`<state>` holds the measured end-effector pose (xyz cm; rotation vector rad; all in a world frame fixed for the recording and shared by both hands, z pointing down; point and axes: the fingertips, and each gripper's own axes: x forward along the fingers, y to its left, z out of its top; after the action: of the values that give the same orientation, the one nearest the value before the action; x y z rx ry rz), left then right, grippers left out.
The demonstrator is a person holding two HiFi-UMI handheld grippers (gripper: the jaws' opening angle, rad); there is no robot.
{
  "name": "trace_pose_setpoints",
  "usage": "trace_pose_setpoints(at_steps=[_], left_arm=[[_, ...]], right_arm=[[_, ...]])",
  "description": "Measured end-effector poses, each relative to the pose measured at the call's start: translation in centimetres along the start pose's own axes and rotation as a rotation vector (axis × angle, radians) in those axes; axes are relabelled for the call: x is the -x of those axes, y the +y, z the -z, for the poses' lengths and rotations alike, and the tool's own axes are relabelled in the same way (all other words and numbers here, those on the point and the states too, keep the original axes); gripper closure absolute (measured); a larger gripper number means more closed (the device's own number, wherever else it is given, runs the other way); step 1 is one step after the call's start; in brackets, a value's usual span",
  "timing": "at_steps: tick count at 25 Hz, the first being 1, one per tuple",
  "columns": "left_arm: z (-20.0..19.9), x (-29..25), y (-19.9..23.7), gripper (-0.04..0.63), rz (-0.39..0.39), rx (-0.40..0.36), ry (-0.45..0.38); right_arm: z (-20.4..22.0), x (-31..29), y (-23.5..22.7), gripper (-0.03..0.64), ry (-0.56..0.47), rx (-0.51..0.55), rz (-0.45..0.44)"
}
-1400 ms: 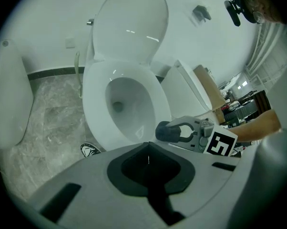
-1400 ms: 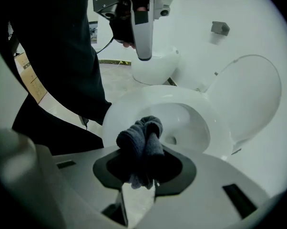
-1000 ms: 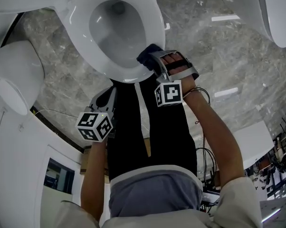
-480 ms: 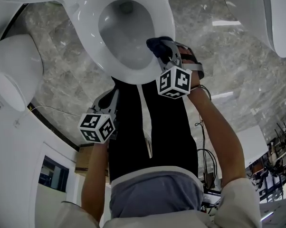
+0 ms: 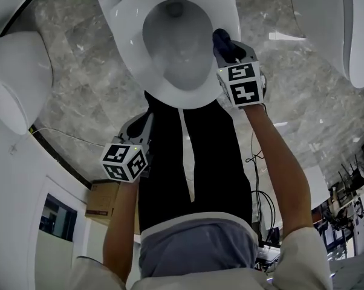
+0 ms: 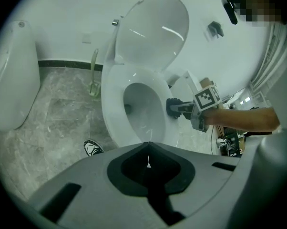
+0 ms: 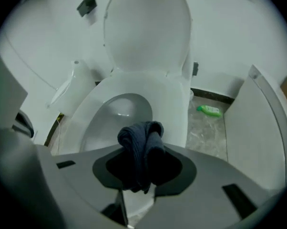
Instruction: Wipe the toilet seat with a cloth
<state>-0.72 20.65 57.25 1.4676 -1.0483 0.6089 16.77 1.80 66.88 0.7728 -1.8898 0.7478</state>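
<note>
While the cloth [image 5: 221, 38] is held clamped in the right tool [image 5: 228, 49], it has been drawn from the seat's [image 5: 129, 47] front rim up along its right side, so wiping is judged under way. Before the seat's front, the left tool [image 6: 148, 149] is kept closed and empty.

Lid [image 7: 148, 27] upright behind seat [image 7: 174, 104]; partition [image 7: 258, 123] close right; floor [image 6: 53, 113] open left.
</note>
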Motion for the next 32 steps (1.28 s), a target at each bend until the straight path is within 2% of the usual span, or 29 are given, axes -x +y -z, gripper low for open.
trace_pose_setpoints(at_steps=[3,9,13,24,27,32], left_arm=[[-0.5,0.3,1.1,0.584,0.003,0.026,-0.015],[-1.0,1.5,3.8,0.584,0.007,0.072,-0.043],[-0.5,2.5,5.8,0.584,0.016,0.119,-0.046],[1.4,4.3,10.3,0.584,0.050,0.270,-0.074],[2.0,5.0,11.1,0.584,0.061,0.305,-0.082],[1.5,5.4,12.8,0.584,0.072,0.315,-0.111]], right_arm=[[-0.5,-0.4,-1.2,0.510,-0.001,-0.157,0.007],[-2.3,-1.2,-3.0,0.509,-0.032,-0.398,0.031],[-4.3,-1.8,-3.8,0.510,-0.067,-0.535,0.079],[-9.8,-4.4,-3.4,0.509,-0.122,-0.707,0.224],[-10.6,-5.0,-2.7,0.510,-0.128,-0.687,0.282],[-12.5,-6.7,-1.4,0.509,-0.141,-0.666,0.356]])
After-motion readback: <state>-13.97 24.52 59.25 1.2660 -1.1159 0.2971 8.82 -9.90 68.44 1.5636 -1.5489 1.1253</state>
